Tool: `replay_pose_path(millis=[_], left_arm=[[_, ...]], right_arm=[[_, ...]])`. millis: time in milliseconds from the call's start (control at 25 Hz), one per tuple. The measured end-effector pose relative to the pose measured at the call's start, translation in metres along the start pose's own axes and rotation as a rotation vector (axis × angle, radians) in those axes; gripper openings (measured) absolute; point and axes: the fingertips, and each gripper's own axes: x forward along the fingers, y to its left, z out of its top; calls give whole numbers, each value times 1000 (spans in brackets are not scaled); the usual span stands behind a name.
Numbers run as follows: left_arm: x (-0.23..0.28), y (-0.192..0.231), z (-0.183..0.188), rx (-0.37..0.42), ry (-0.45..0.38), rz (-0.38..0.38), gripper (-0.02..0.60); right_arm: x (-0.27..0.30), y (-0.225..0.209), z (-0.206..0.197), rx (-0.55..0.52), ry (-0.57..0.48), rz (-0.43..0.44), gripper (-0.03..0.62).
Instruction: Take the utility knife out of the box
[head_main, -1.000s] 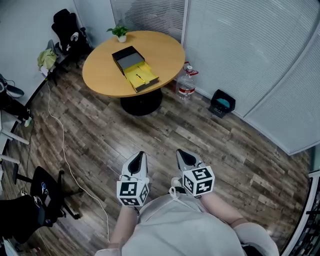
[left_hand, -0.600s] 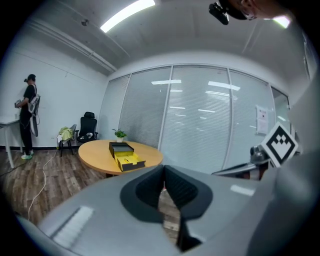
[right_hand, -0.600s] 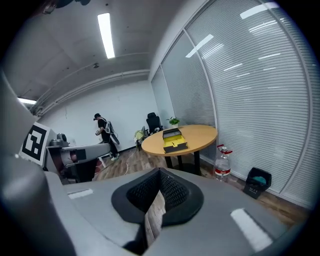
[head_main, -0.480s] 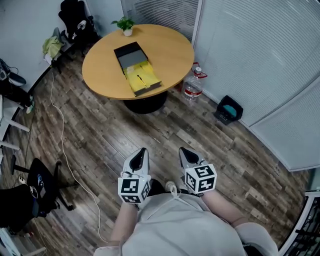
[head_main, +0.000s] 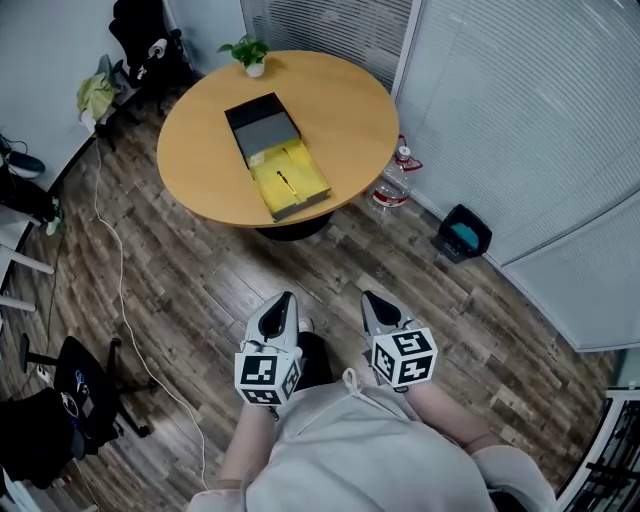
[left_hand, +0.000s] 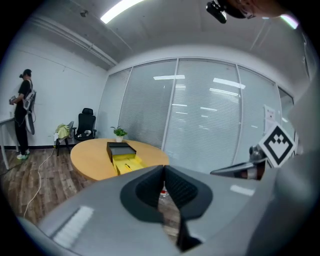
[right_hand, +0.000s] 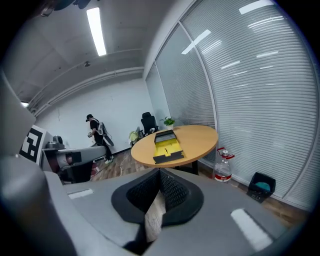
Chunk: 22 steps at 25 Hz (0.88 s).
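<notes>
A round wooden table (head_main: 340, 110) stands ahead, across a stretch of wood floor. On it lies an open box (head_main: 291, 182) with a yellow lining, its black lid (head_main: 262, 124) folded back behind it. The utility knife (head_main: 287, 184) shows as a small dark bar on the yellow lining. My left gripper (head_main: 285, 299) and right gripper (head_main: 369, 298) are held side by side close to my body, well short of the table. Both point toward the table, shut and with nothing in them. From the left gripper view the box (left_hand: 123, 161) is far off, as it is from the right gripper view (right_hand: 166, 146).
A water bottle (head_main: 392, 182) and a black bin (head_main: 462, 234) stand on the floor right of the table. A potted plant (head_main: 250, 52) sits at the table's far edge. Chairs (head_main: 140, 40) and a floor cable (head_main: 118, 290) are to the left. A person (left_hand: 23, 116) stands far left.
The table and box have drawn closer and slid lower in the head view as I walk toward them. Both grippers keep the same pose and stay shut.
</notes>
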Motion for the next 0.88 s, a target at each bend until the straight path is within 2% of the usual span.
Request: replay_pose_path(millis=[160,400,640,880], left_arm=[[41,38,41,7,-44,-41,6],[108,105,79,-4,-54,-82,6],[156,162,91,-12,-42,-88,6],[185,196,94,-32,-36,-37,6]], right_arm=[[48,0,38,-13,-5,-35,0],[123,2,91,-29,-15,-83,0],[191,7,122,-39,-11,-93,0],[237,-3,140,-39,15,-67,0]])
